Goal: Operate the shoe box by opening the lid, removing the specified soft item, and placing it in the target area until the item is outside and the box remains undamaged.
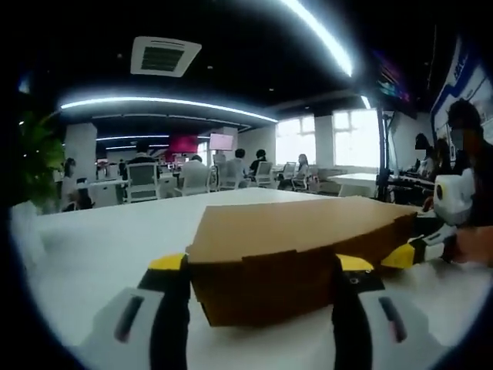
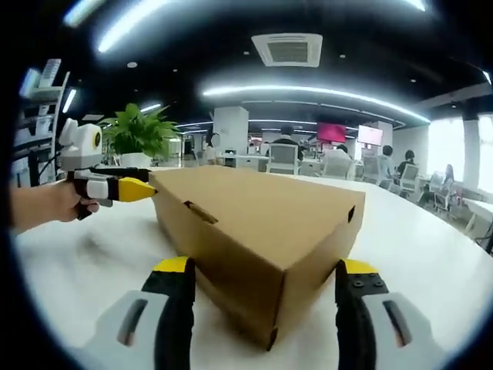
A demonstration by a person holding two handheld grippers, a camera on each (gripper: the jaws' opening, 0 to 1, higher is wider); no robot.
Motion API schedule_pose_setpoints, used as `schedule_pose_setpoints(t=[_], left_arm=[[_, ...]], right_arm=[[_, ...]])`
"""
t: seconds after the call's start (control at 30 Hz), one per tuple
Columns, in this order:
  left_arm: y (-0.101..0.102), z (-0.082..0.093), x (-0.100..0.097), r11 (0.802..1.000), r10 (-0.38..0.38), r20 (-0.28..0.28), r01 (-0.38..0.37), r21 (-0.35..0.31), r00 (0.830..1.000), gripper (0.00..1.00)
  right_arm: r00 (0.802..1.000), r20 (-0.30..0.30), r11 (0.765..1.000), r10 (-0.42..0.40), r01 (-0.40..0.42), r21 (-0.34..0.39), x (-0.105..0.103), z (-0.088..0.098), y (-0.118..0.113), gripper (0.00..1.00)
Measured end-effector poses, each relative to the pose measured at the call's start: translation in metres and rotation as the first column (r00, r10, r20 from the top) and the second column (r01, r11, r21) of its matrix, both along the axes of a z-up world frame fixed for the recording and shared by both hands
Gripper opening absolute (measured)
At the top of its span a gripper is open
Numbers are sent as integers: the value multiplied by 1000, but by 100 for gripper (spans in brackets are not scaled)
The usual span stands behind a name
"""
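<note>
An open-plan office with ceiling light strips, a ceiling vent, bright windows, seated people and a potted plant (image 2: 139, 131) surrounds the broad white tabletop (image 1: 108, 239). On that tabletop sits one brown cardboard shoe box (image 2: 262, 223), its lid down so that what it holds cannot be seen. Two tools flank it: the left hand-held gripper (image 1: 262, 266) has its jaws spread either side of one end, and the right hand-held gripper (image 2: 266, 270) has its jaws spread either side of a corner, both close to the cardboard without a clear grip.
</note>
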State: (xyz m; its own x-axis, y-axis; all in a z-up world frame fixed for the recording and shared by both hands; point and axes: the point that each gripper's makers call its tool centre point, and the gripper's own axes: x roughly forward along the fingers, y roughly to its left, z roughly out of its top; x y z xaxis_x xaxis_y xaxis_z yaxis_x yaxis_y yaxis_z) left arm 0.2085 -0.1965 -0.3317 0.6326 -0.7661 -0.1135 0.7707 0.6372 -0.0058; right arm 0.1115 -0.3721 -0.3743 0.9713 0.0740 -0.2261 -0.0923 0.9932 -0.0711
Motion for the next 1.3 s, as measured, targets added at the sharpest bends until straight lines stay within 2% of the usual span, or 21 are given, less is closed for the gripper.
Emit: schedule_pose_setpoints(t=[0.1,0.17,0.2,0.5,0.67,0.83,0.87,0.93,0.97,1.03,1.07,1.1,1.13,1.2,1.3], left_arm=[[3,0,-3,1000,19,6,-19,-5,1000,76],[6,1,-12,1000,29,10,-29,-2,1000,74],[11,-1,-6,999,32,11,-32,0,999,73],[21,-4,-18,997,66,14,-67,37,998,68],[23,-2,-34,997,77,22,-77,18,997,65],[30,-1,-32,996,87,23,-87,4,996,62],[29,-2,-32,997,70,42,-71,37,997,61],[31,-2,-30,998,47,79,-50,40,996,60],[31,-5,-30,998,30,84,-34,50,996,60],[31,-11,-27,997,42,48,-45,57,998,65],[30,-17,-24,997,40,24,-41,59,999,70],[31,-26,-18,995,41,10,-41,89,999,77],[31,-29,-15,995,44,19,-46,93,999,80],[26,-24,-22,994,6,68,-14,111,998,75],[24,-16,-25,995,15,68,-22,100,998,72]], right_arm=[[1000,4,1000,15,-15,0,-3,0,2,75],[1000,4,1000,24,-24,2,-4,0,3,74],[1000,4,1000,27,-27,1,-4,0,4,74],[997,13,997,72,-72,0,-8,-1,6,73],[996,20,996,87,-87,1,-11,0,8,73],[995,27,995,99,-99,-7,-11,1,8,75],[995,24,995,96,-96,4,-10,1,6,75],[996,24,996,84,-84,-4,-11,0,7,76],[996,31,996,83,-83,-25,-11,1,6,76],[995,42,996,87,-88,21,-12,3,10,80],[995,38,996,90,-91,20,-12,3,11,81],[996,40,996,85,-86,18,-11,3,10,82],[996,42,997,82,-82,8,-9,3,10,82],[996,37,997,78,-77,-14,-9,3,11,83],[996,45,997,77,-77,-18,-7,4,8,85]])
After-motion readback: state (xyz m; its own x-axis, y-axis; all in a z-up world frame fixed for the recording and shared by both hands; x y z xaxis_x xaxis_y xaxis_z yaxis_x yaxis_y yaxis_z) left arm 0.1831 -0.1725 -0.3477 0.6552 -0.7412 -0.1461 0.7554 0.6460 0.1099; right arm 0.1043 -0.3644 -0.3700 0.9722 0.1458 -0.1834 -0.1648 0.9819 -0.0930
